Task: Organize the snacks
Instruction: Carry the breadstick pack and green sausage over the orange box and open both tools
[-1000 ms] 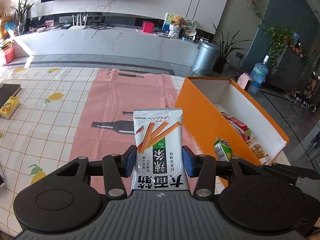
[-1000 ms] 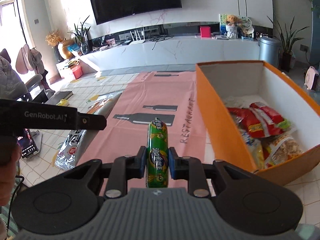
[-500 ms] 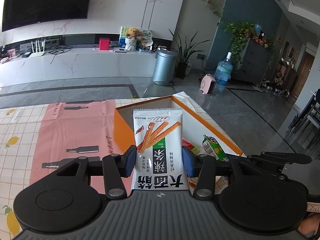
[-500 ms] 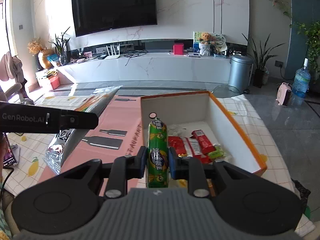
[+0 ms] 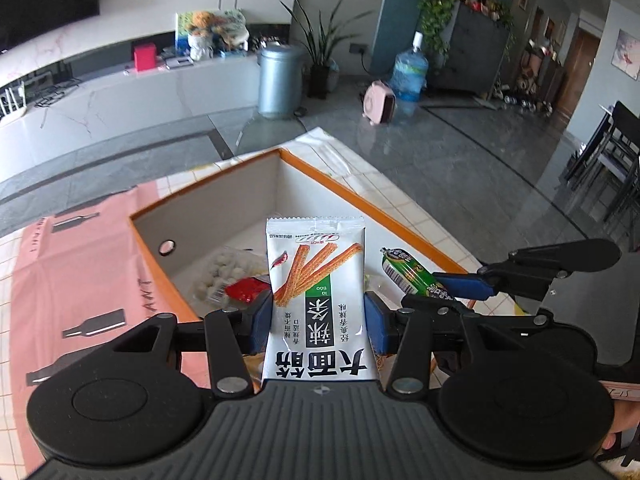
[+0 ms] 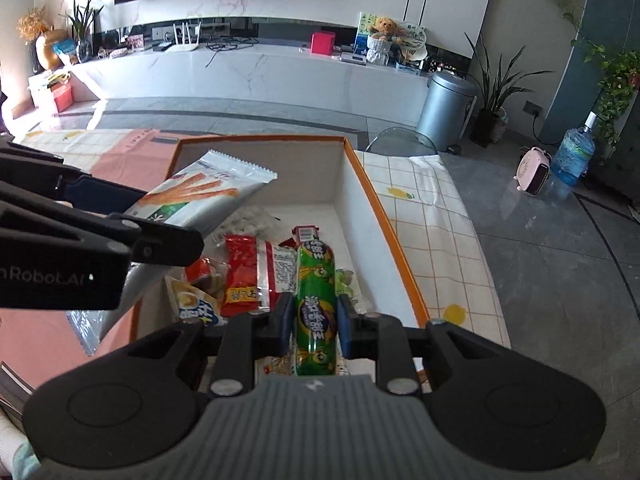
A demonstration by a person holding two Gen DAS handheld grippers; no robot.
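Snacks: white spicy-strip packet (image 5: 316,300) clamped in left claw (image 5: 316,322), green sausage (image 6: 315,304) clamped in right claw (image 6: 312,326), both over the orange box (image 6: 394,232) at frame centre, which holds red packets (image 6: 240,276) and a bag of pale balls (image 5: 224,276).

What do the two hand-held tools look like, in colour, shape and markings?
Both tools, left and right, are matte black, with blue pads, a ribbed grey front plate, round black discs at either side and silver rivets. White lettering "Robot.AI" marks the left tool's side. No cables show.
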